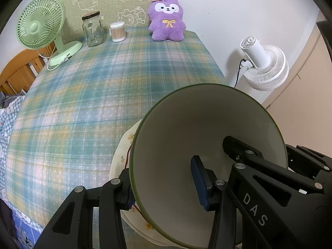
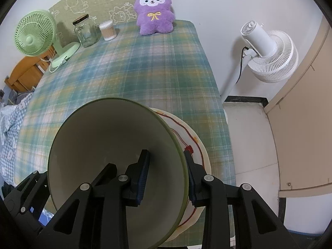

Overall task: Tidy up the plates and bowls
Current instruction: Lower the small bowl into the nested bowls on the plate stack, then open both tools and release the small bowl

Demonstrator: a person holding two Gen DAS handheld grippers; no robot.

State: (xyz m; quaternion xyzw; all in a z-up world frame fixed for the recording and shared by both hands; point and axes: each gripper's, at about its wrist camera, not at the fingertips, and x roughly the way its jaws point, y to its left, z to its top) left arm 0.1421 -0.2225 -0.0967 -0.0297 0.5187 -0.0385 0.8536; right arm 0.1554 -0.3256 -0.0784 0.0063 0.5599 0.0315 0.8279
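The left tongs stand spread astride the left wall of the green-rimmed bowl, outer finger by the rim and inner pad clear of the wall. They carry nothing, so a lift begun now would likely be one-sided and tip the bowl. The bowl sits in a floral plate low in both views, close to the right edge of the plaid-covered table. The right tongs straddle the opposite wall with the outer pad against it. A gap shows at the rim beside the inner pad, so I cannot tell whether they are pinching. A glazed, flaring wall could probably slide out of a weak pinch. A sideways drag might carry the plate toward that edge and the floor below, and uneven pulls from the two sides could rock bowl against plate and chip them. As for writing, "DAS" reads on a black tong arm at lower right of the left view. The tag on the purple plush toy is too small to read.
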